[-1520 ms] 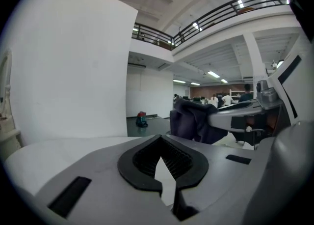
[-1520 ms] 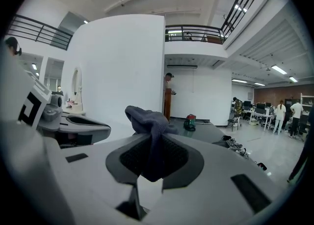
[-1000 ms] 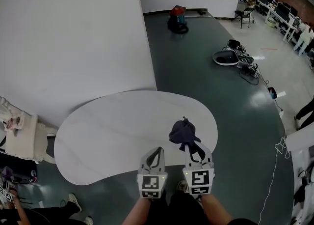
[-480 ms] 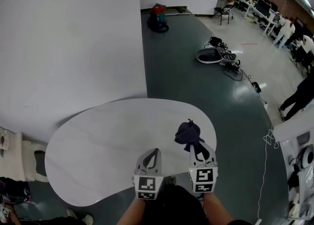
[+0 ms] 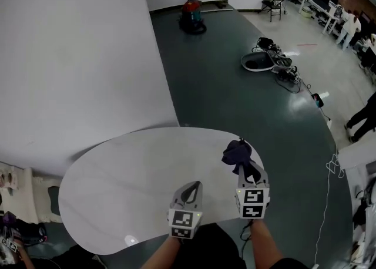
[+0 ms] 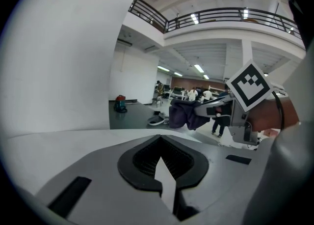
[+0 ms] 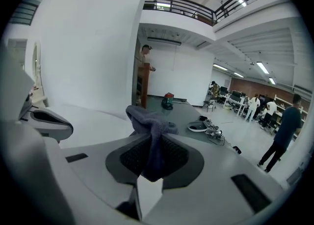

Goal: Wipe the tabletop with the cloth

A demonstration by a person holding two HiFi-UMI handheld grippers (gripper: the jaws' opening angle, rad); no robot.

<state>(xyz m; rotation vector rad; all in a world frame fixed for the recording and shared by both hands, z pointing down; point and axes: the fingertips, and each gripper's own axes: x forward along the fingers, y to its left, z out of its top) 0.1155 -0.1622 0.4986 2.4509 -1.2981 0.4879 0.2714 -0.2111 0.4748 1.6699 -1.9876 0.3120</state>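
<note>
The dark purple cloth (image 5: 238, 151) is bunched in my right gripper (image 5: 247, 167), over the right end of the tabletop (image 5: 129, 168). My right jaws are clamped on it. A twisted fold runs down between them and the rest bulges out past the tips. From my left gripper's view the cloth (image 6: 184, 113) looks lifted just clear of the tabletop, not pressed on it.

My left gripper (image 5: 191, 187) hovers over the tabletop's near edge, just left of the right one and apart from it. Its jaws are drawn together at the tips with nothing between them.

A white wall (image 5: 76, 56) rises beyond the tabletop's far side. A red and dark bag (image 5: 192, 16) sits on the floor well beyond the tabletop.
</note>
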